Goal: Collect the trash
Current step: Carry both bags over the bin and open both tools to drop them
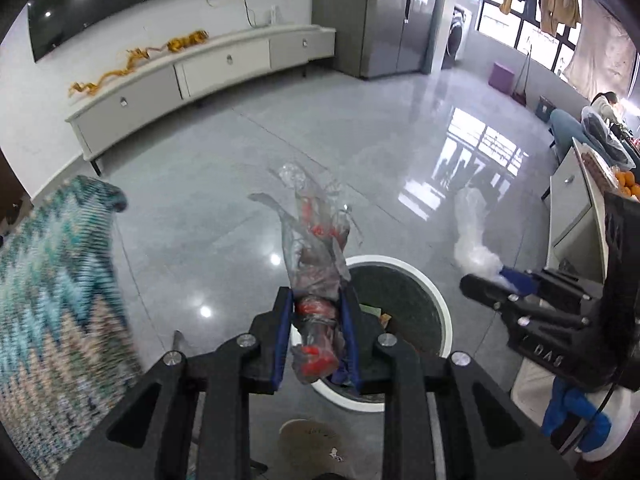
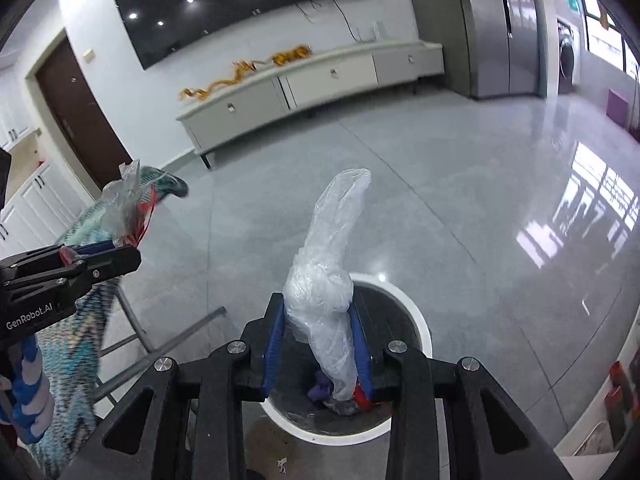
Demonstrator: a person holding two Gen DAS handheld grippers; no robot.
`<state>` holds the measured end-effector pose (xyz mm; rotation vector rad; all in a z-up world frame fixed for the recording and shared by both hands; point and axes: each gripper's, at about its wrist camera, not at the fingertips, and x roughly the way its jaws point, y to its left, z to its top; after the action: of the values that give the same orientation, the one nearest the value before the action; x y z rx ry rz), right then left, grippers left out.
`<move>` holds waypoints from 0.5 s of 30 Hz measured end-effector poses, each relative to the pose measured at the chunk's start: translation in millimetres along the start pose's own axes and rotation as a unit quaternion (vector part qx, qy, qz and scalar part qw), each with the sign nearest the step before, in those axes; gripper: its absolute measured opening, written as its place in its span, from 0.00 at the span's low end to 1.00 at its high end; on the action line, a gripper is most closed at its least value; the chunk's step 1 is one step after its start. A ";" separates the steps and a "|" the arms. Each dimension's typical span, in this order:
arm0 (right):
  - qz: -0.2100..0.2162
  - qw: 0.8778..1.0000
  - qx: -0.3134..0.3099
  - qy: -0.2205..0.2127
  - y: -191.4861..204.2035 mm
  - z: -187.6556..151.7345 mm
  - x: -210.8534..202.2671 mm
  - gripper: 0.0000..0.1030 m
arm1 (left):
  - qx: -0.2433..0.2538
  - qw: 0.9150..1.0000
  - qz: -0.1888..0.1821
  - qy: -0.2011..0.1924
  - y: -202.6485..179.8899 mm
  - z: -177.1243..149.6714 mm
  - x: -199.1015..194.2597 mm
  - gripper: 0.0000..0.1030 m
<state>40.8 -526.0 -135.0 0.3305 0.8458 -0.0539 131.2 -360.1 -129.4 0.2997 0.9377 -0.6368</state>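
Observation:
My left gripper (image 1: pixel 317 308) is shut on a crumpled clear wrapper with red print (image 1: pixel 316 240) and holds it above the near rim of a round white trash bin (image 1: pixel 438 304) with a dark liner. My right gripper (image 2: pixel 319 316) is shut on a bunched clear plastic bag (image 2: pixel 332 264) and holds it over the same bin (image 2: pixel 420 320). Trash lies inside the bin. The right gripper also shows in the left wrist view (image 1: pixel 496 282) with its bag (image 1: pixel 472 232). The left gripper shows in the right wrist view (image 2: pixel 116 254) with its wrapper (image 2: pixel 124 204).
A teal zigzag cloth (image 1: pixel 52 292) hangs over a metal-framed chair (image 2: pixel 132 320) on the left. A long white TV cabinet (image 1: pixel 192 76) stands along the far wall. A counter with oranges (image 1: pixel 626 184) is at the right. The grey tiled floor (image 1: pixel 360 140) stretches ahead.

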 end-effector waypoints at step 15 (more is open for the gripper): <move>-0.027 0.997 0.034 0.065 -34.7 -4.1 59.7 0.30 | -0.022 0.997 -0.053 0.053 -12.0 2.7 69.5 0.60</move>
<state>71.3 -552.6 -191.0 0.3777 0.9837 -0.1132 155.2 -396.9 -184.6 0.2470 1.0726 -0.7017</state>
